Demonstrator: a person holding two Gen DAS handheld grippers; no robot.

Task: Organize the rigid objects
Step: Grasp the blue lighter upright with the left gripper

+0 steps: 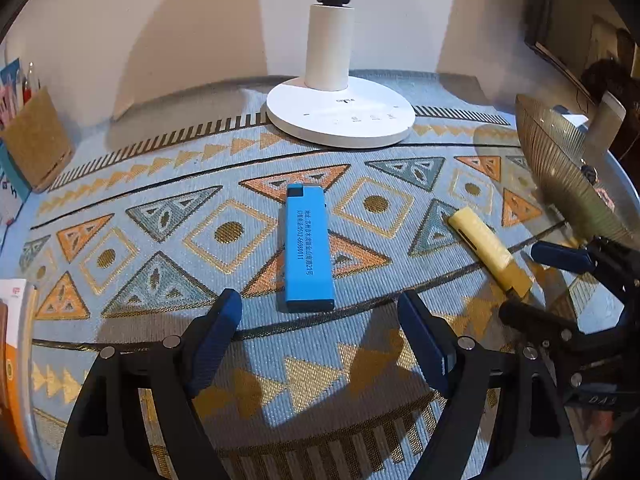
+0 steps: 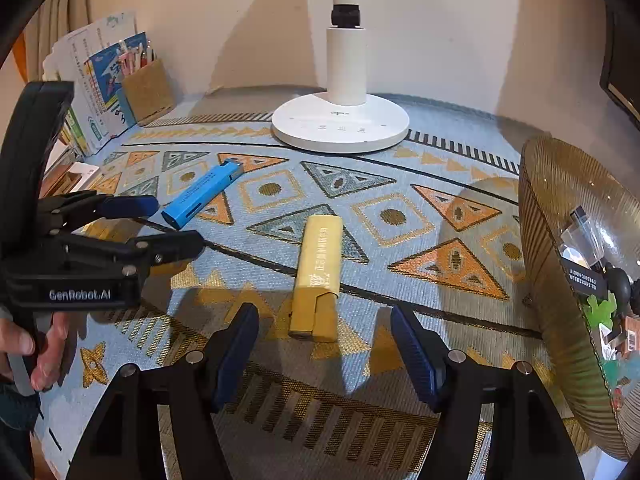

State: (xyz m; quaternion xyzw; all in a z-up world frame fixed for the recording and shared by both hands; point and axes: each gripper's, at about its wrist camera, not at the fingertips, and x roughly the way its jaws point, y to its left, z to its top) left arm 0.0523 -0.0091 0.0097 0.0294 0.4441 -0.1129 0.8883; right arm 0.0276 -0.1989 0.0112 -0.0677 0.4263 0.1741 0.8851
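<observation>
Here, both grippers wide apart, empty.
L gripper (image 1: 320, 312) faces blue lighter (image 1: 307, 249), R gripper (image 2: 324, 320) faces yellow lighter (image 2: 318, 276), mid-tabletop.

A patterned cloth (image 1: 360, 360) of blue, orange and gold triangles and squares is being spread over the table. A white lamp base (image 1: 340, 116) with an upright white column is being carried near the table's far edge, against a pale wall (image 1: 180, 20). A cork pen holder (image 2: 148, 92) filled with pens is being kept at the far left corner, with printed booklets (image 2: 96, 80) being propped beside it. A ribbed amber glass bowl (image 2: 560, 240) holding small items is being borne at the right edge.
</observation>
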